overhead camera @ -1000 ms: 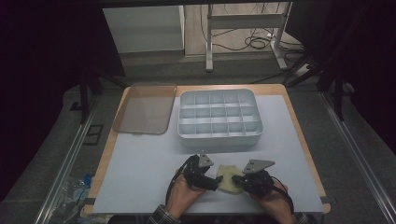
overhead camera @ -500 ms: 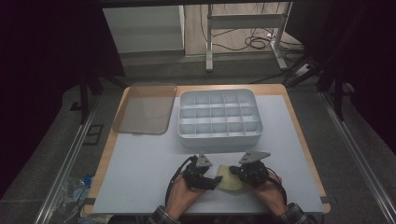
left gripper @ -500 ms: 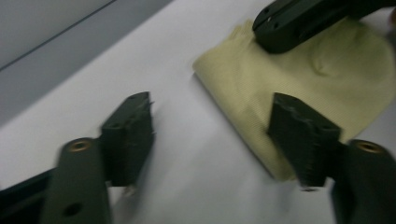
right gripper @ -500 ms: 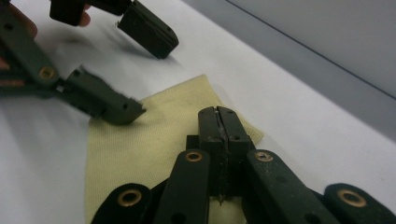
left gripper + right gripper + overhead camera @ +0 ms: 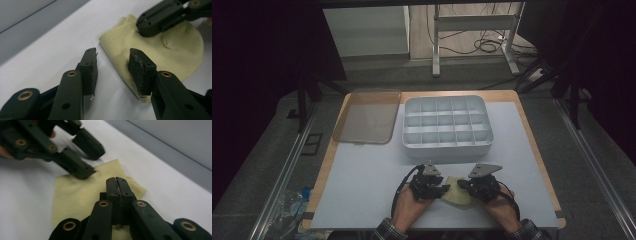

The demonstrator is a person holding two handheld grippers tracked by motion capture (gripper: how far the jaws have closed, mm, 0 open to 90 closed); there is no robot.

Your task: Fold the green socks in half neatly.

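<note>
A pale yellow cloth lies flat on the white mat near the front edge, between my two grippers. My left gripper is at its left side. In the left gripper view its jaws stand apart astride the cloth corner: one pad over the fabric, the other over bare mat. They have just been closing, and the pads do not press the cloth. My right gripper is shut, its tips resting on the cloth. I see no fabric between its pads. The left gripper reaches in opposite.
A grey tray with several empty compartments stands at the middle of the table behind the cloth. A clear lid lies to its left. Bare white mat stretches to either side of the hands.
The left gripper's jaws have drawn closer together around the cloth's corner. Both hands stay about where they were, and the right jaws remain shut.
</note>
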